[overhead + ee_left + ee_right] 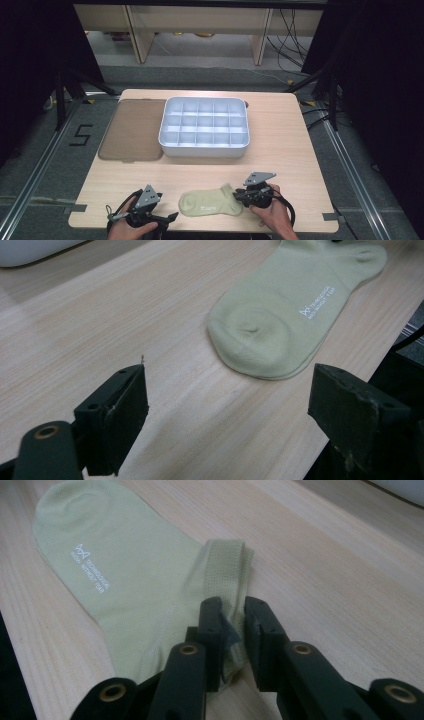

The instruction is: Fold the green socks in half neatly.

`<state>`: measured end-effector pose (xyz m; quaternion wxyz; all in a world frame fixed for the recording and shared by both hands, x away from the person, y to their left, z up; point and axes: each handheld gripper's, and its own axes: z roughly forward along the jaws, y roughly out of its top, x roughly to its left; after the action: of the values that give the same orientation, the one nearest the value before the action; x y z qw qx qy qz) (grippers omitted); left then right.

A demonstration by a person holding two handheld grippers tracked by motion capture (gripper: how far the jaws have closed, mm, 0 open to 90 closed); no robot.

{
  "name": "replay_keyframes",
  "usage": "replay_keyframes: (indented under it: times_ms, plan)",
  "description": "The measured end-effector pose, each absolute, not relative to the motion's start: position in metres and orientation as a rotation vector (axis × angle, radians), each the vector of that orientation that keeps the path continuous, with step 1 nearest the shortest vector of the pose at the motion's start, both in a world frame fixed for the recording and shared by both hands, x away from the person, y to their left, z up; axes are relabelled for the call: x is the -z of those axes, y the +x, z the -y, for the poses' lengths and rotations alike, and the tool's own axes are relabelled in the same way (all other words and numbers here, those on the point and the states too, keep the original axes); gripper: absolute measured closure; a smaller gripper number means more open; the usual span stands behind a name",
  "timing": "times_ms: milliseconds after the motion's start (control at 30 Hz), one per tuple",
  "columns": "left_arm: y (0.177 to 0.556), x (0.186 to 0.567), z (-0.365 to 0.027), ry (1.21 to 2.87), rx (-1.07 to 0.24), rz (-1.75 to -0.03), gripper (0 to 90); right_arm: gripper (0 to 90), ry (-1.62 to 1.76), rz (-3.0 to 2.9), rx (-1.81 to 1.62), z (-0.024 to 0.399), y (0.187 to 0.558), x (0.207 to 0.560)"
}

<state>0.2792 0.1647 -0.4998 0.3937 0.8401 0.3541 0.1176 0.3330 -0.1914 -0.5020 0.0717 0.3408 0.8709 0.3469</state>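
Observation:
A pale green ankle sock (210, 204) lies flat near the table's front edge, toe to the left and cuff to the right. My right gripper (240, 196) is at the cuff end. In the right gripper view its jaws (232, 615) stand close together with the ribbed cuff of the sock (125, 580) bunched and pinched between the pads. My left gripper (170, 218) rests at the front left, just short of the toe. In the left gripper view its jaws (230, 385) stand wide apart over bare wood, with the toe of the sock (280, 315) a little ahead of them.
A white tray (204, 148) divided into several compartments sits at the middle back of the wooden table (280, 145). A flat brown lid (132, 130) lies to its left. Dark floor and cables surround the table.

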Motion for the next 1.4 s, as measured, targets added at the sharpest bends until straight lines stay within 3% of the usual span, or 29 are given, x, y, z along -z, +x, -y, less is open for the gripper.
replay_keyframes:
  times_ms: [467, 933, 1400]
  plan:
    - [0.279, 0.496, -0.167, 2.108, -0.276, -0.89, 15.4, 81.8, 0.928, -2.672, -1.085, 0.211, 0.323, 0.48]
    - [0.287, 0.494, -0.145, 2.061, -0.206, -0.905, 18.5, 81.8, 0.925, -2.716, -1.029, 0.237, 0.338, 0.487]
    - [0.309, 0.503, -0.1, 2.126, -0.186, -0.89, 46.3, 81.5, 0.938, -2.709, -1.038, 0.24, 0.34, 0.494]
